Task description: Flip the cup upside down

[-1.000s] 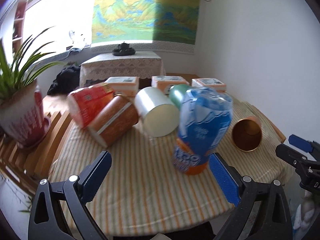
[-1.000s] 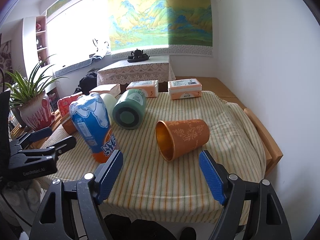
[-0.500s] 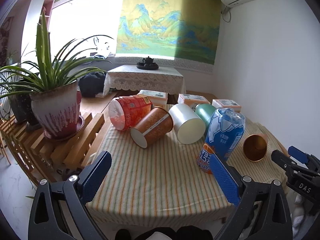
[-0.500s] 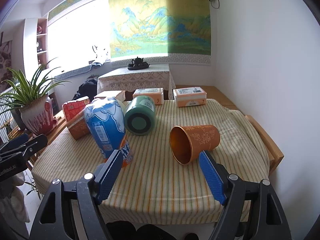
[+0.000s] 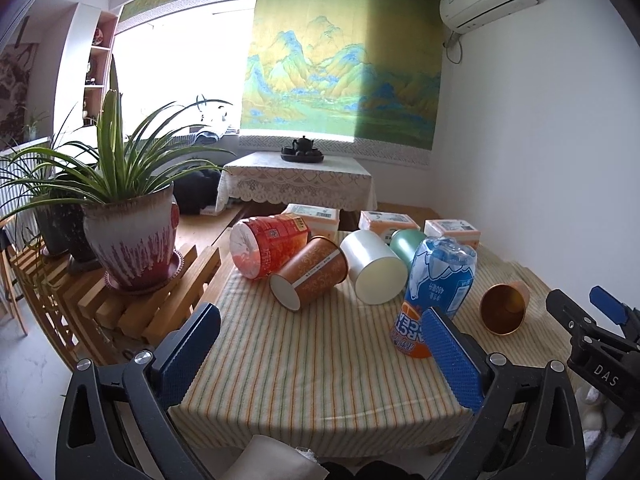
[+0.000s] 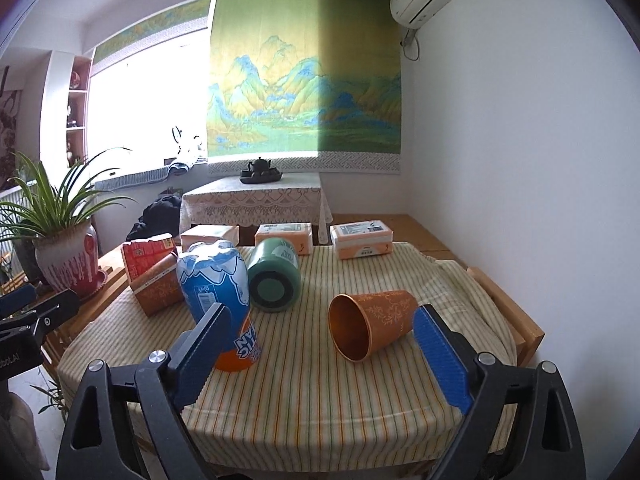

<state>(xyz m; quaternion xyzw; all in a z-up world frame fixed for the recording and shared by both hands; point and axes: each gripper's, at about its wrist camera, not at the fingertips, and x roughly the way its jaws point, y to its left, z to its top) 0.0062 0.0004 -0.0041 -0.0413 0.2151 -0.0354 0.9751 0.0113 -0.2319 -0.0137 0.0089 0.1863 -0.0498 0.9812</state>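
A blue and orange cup [image 5: 436, 292] [image 6: 218, 300] stands upside down on the striped tablecloth [image 5: 304, 360]. Around it several cups lie on their sides: a small copper cup [image 5: 505, 307] [image 6: 370, 322], a white cup [image 5: 374, 266], a green cup [image 6: 275, 280] [image 5: 405, 242], a brown paper cup [image 5: 310, 276] [image 6: 158, 286] and a red cup [image 5: 268, 246] [image 6: 146, 252]. My left gripper [image 5: 320, 356] hangs open over the table's near edge, empty. My right gripper [image 6: 320, 354] is open too, just short of the copper cup, holding nothing.
Three orange-and-white boxes [image 6: 362, 240] line the table's far edge. A potted plant [image 5: 128, 236] stands on a wooden slat rack [image 5: 160, 300] to the left. A lace-covered side table [image 5: 296, 180] with a teapot sits behind. A white wall bounds the right side.
Both grippers have drawn back and up from the table, so the cups look smaller and more of the room shows. The blue and orange cup stays upside down, free of both grippers.
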